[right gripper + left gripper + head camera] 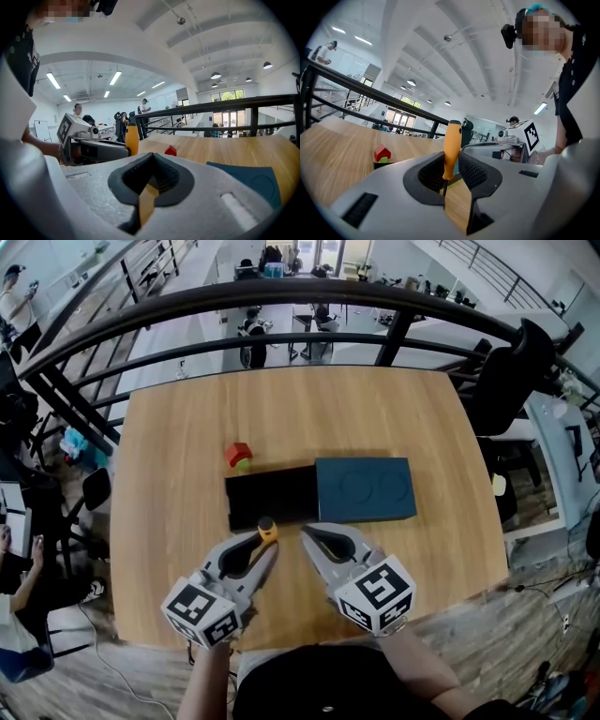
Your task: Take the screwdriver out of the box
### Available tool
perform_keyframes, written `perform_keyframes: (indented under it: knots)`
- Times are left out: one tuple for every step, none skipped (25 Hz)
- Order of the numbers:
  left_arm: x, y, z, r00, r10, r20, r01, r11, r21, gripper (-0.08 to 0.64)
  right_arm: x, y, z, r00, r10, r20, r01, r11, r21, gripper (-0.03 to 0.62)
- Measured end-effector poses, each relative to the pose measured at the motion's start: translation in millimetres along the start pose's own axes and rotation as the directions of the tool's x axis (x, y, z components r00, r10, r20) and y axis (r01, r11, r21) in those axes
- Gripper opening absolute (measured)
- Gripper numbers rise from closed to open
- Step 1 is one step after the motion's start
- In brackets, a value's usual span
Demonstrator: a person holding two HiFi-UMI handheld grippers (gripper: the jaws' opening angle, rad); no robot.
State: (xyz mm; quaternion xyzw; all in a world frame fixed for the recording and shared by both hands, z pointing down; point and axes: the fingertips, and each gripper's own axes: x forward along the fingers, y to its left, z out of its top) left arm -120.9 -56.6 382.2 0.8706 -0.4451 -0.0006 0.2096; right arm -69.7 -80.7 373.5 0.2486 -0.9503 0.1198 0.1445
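Observation:
A screwdriver with an orange handle (267, 530) stands upright between the jaws of my left gripper (265, 540), just in front of the near edge of the open black box (270, 498). In the left gripper view the handle (451, 149) rises between the ribbed pads, which press on its lower part, and the thin shaft drops below it. My right gripper (307, 532) hovers close to the right of it, tips together with nothing between them (151, 157). From the right gripper view I see the orange handle (131, 138) to the left.
The box's teal lid (366, 489) lies beside the black tray on its right. A small red and green block (238, 456) sits behind the tray's left corner. The wooden table (187, 437) ends at a black railing (309, 296). A black chair (511, 371) stands at the right.

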Motion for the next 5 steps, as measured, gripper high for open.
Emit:
perform_keyframes:
  knots:
    - [-0.2,0.4,0.6,1.000,0.001,0.004,-0.001,1.000,-0.007,0.107,-0.1,-0.8,-0.1,1.000,-0.002,-0.001,0.002,1.000,-0.001,-0.005]
    - [-0.2,0.9,1.4,1.000,0.002,0.009,-0.002,1.000,-0.019,0.107,-0.1,-1.7,-0.2,1.000,-0.004,-0.001,0.004,1.000,-0.001,-0.005]
    - [-0.2,1.4,2.3,1.000,0.001,0.014,-0.001,1.000,-0.031,0.107,-0.1,-2.7,-0.2,1.000,-0.004,0.000,0.004,1.000,0.000,-0.005]
    - [-0.1,2.0,3.3,1.000,0.000,0.019,0.001,0.999,-0.044,0.107,0.1,-3.7,-0.2,1.000,-0.003,0.001,0.003,1.000,0.000,-0.005]
    - [-0.1,2.6,4.3,1.000,-0.002,0.025,0.003,0.998,-0.056,0.107,0.3,-4.5,-0.1,1.000,-0.002,0.002,0.002,1.000,0.001,-0.005]
